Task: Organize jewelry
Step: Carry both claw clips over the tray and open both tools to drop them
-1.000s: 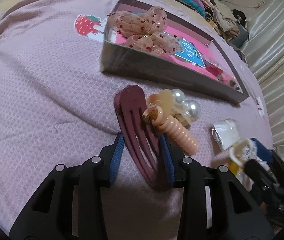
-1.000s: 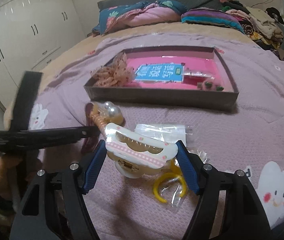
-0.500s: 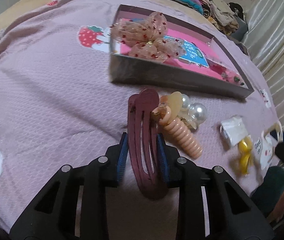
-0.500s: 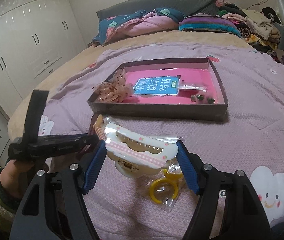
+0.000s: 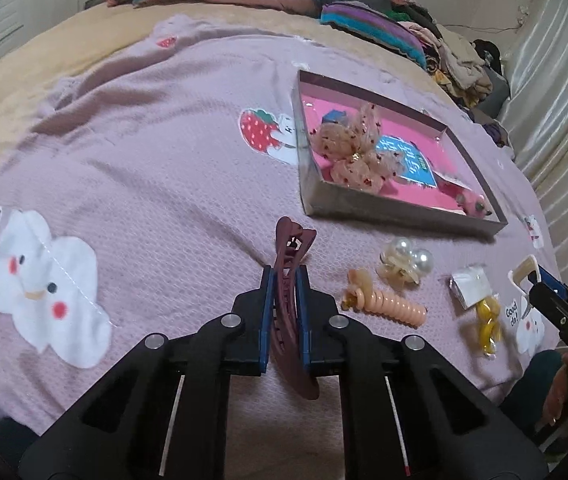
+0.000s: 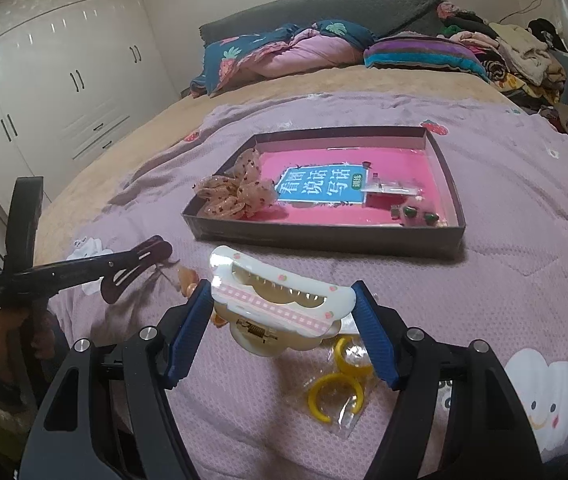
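Both clips are gripped and ready to go into the box.
The left hand-held gripper (image 5: 283,312), low centre, pinches the maroon hair clip (image 5: 290,300); the right hand-held gripper (image 6: 284,328) clamps the white claw clip (image 6: 279,300). Carry each over the box (image 6: 324,236) wall at mid-frame, lower inside, then release clear of the bow (image 6: 235,196).

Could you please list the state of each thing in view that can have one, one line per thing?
Left gripper: shut on the maroon clip.
Maroon clip: held on edge, off the blanket.
Right gripper: shut on the white claw clip.
White claw clip: held crosswise, teeth closed.
Box: open, no lid.
Bow: lying in the box's left end.
Yellow rings: in clear bag, on blanket.
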Available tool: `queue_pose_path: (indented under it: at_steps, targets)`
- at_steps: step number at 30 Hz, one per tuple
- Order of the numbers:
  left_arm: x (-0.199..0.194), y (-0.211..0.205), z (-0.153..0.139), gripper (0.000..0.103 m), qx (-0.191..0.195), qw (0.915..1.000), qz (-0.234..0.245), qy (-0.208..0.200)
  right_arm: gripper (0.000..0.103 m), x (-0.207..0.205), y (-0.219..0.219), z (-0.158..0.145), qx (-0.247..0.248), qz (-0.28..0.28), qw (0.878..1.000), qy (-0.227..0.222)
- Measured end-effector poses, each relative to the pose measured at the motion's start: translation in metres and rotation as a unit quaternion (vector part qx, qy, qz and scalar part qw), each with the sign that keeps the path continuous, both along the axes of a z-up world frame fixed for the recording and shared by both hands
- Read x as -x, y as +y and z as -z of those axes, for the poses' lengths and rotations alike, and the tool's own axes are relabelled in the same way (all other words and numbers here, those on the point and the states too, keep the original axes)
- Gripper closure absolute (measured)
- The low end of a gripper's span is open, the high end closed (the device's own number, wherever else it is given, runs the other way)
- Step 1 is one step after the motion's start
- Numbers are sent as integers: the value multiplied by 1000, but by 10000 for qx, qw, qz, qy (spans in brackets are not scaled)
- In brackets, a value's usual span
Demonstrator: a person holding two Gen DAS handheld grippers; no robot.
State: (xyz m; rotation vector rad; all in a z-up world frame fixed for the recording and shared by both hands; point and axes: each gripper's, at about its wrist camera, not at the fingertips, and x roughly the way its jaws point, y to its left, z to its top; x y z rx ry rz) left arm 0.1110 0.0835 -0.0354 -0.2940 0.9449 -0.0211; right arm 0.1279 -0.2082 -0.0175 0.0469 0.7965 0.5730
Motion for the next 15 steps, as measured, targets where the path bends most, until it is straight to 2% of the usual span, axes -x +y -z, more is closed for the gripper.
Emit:
queue_pose_path:
  at_steps: [6,15]
  targets:
    - [-1,-1,-10,99,69,9999,23,-111,34,-4,5,-8,10,-30,9999,-110]
    - [-20,-19,-65,99,-31,9972,274,-693,34,-20,-5,-36,-101,125,9990,-428]
